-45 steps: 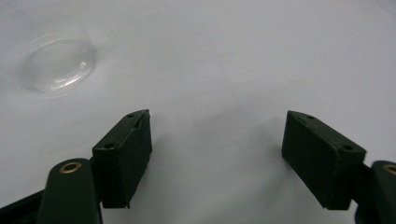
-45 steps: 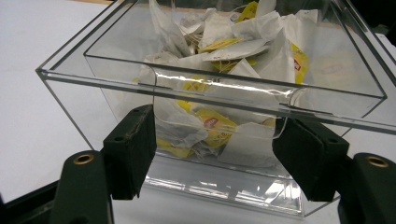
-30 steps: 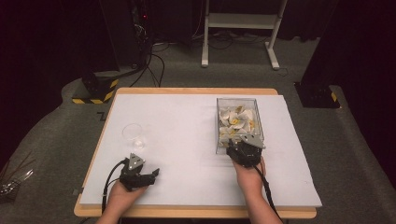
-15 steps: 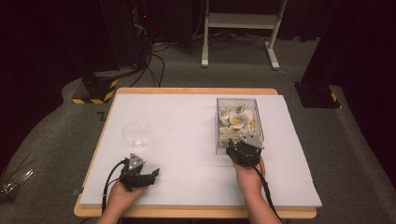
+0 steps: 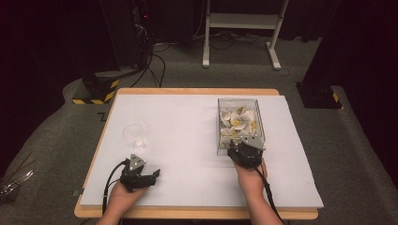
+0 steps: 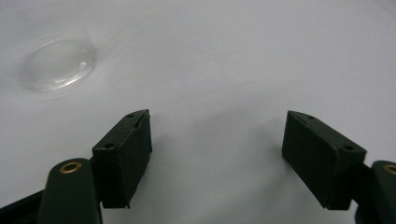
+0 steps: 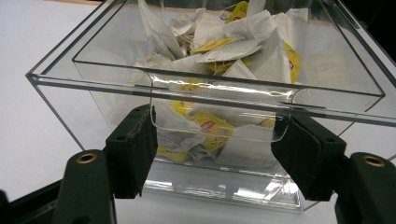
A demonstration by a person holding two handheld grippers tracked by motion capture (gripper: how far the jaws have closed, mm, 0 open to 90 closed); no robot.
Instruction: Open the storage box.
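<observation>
A clear plastic box (image 5: 240, 126) of white and yellow tea bags (image 7: 219, 51) stands right of the table's middle. My right gripper (image 5: 245, 152) is open at the box's near wall (image 7: 210, 154), its jaws spread just in front of it with nothing between them. A small clear cup (image 5: 133, 135) stands on the left of the white table top (image 5: 187, 131). My left gripper (image 5: 149, 177) rests low near the front edge, below and right of the cup (image 6: 56, 63), open and empty over bare table.
Beyond the table lie grey carpet, a yellow-and-black striped base (image 5: 96, 91) at the far left, cables and a white stand's legs (image 5: 239, 33). A dark post base (image 5: 319, 93) stands at the far right.
Both grippers stay nearly where they were. The clear cup appears slightly shifted relative to the left gripper; nothing was taken hold of or let go.
</observation>
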